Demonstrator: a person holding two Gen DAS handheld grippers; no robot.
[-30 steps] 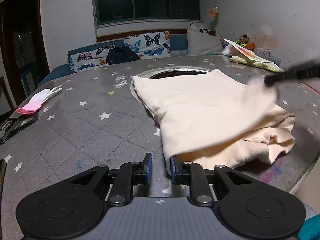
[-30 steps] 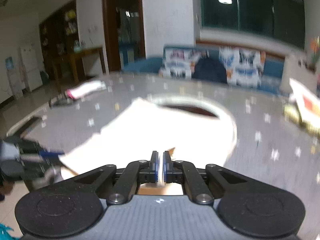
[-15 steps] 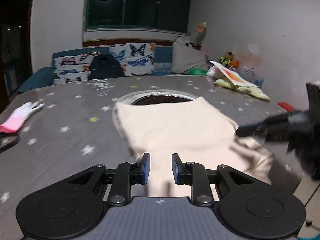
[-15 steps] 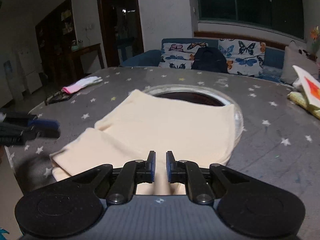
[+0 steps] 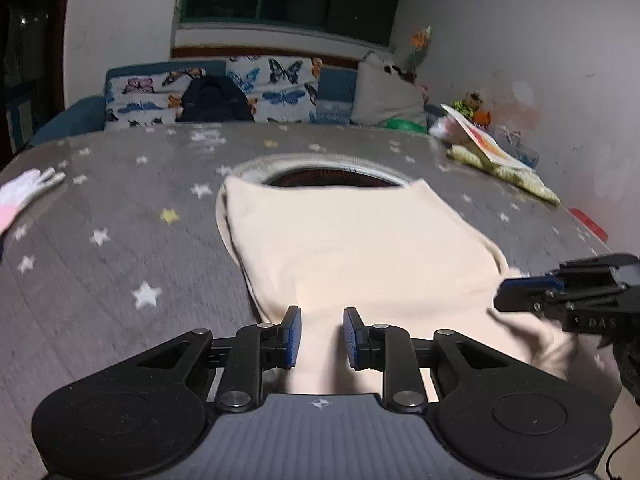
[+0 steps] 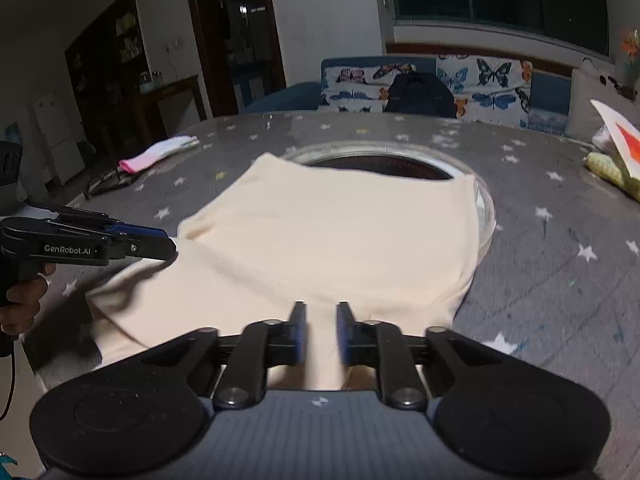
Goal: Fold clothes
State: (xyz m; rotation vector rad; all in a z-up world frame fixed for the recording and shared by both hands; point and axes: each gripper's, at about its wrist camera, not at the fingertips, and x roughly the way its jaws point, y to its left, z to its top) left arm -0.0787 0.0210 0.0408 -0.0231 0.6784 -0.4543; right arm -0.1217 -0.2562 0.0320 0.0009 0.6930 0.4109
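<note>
A dim living room with a dark window and a butterfly-print sofa (image 5: 240,88) lies behind the grey, star-patterned tabletop (image 5: 112,216), which has a round opening (image 5: 332,176) at its middle. The cream garment (image 5: 352,248) is the largest thing on it: folded into a broad slab, its far edge lying over the near rim of the opening, its near end reaching the tabletop's front edge, where looser layers bunch up. A second ago one flap was still lifted in the air and pinched between the right tool's fingers; that flap now lies flat on the stack. The left tool (image 5: 319,336) is over the garment's near left part, its blue pads parted with cloth showing in the gap but not pinched, and wider apart than half a second ago. The right tool (image 6: 320,330) is over the near right part, its fingers likewise spread with nothing gripped, opened further than half a second ago. In each wrist view the other tool's tips reach in from the side, close to the crumpled near edge. A white-and-pink glove (image 6: 156,154) lies well apart at the left of the tabletop, and a yellow-green cloth (image 5: 504,172) with a paper on top sits at the far right.
</note>
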